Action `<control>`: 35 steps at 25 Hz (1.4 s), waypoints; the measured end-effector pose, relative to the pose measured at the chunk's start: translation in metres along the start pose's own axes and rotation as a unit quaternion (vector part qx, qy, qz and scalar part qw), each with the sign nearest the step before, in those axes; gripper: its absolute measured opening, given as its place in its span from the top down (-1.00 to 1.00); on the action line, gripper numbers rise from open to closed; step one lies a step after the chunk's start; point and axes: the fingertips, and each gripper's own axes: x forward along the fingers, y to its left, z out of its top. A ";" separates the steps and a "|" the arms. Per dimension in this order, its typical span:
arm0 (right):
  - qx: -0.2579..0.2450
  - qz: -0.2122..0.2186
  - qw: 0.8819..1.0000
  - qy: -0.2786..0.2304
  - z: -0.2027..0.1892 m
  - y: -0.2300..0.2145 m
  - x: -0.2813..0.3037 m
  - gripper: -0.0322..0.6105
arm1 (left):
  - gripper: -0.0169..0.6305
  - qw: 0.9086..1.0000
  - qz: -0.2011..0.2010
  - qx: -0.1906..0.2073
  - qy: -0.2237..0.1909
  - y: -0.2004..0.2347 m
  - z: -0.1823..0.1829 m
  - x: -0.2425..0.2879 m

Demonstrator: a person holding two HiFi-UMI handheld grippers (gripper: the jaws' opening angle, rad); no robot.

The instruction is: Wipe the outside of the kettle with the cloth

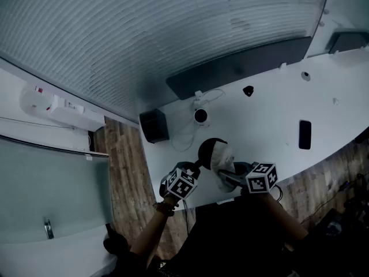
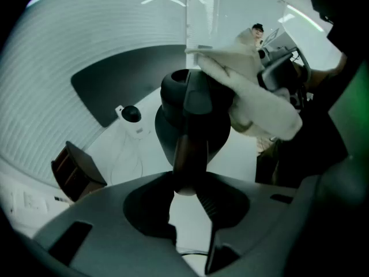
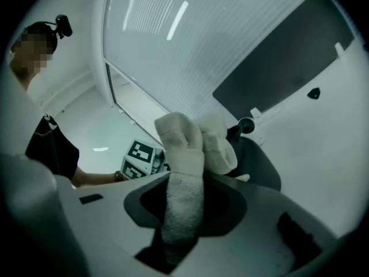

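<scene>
A dark kettle (image 1: 207, 149) stands near the front edge of the white desk (image 1: 271, 114). My left gripper (image 1: 196, 167) points steeply down at it from the left. In the left gripper view the jaws of this gripper (image 2: 187, 180) are closed on the kettle's handle (image 2: 193, 111), with the round body (image 2: 170, 134) beyond. My right gripper (image 1: 228, 176) is shut on a white cloth (image 1: 222, 160) that lies against the kettle's right side. In the right gripper view the cloth (image 3: 184, 154) bunches up out of the jaws and hides part of the kettle (image 3: 262, 163).
Farther back on the desk stand a black box (image 1: 153, 126), a small white camera with a cable (image 1: 200, 116), a black phone (image 1: 304, 134) and a small black object (image 1: 248, 90). A long dark panel (image 1: 242, 65) runs along the desk's back. Wood floor lies to the left.
</scene>
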 end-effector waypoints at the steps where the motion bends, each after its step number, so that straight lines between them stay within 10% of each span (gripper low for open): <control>1: 0.001 0.005 1.000 0.016 -0.005 0.000 0.008 0.58 | 0.56 0.999 -0.003 -0.030 -0.015 -0.003 0.003 0.001; 7: -0.022 -0.004 0.998 0.063 -0.021 -0.008 0.036 0.58 | 0.56 0.993 -0.004 -0.108 -0.056 -0.028 0.014 0.007; 30: 0.240 -0.070 0.953 0.170 -0.132 -0.129 0.061 0.58 | 0.56 0.997 -0.012 -0.060 -0.056 -0.035 0.015 0.008; 35: 0.228 -0.055 0.951 0.203 -0.137 -0.128 0.050 0.58 | 0.56 0.997 -0.007 -0.058 -0.054 -0.035 0.016 0.007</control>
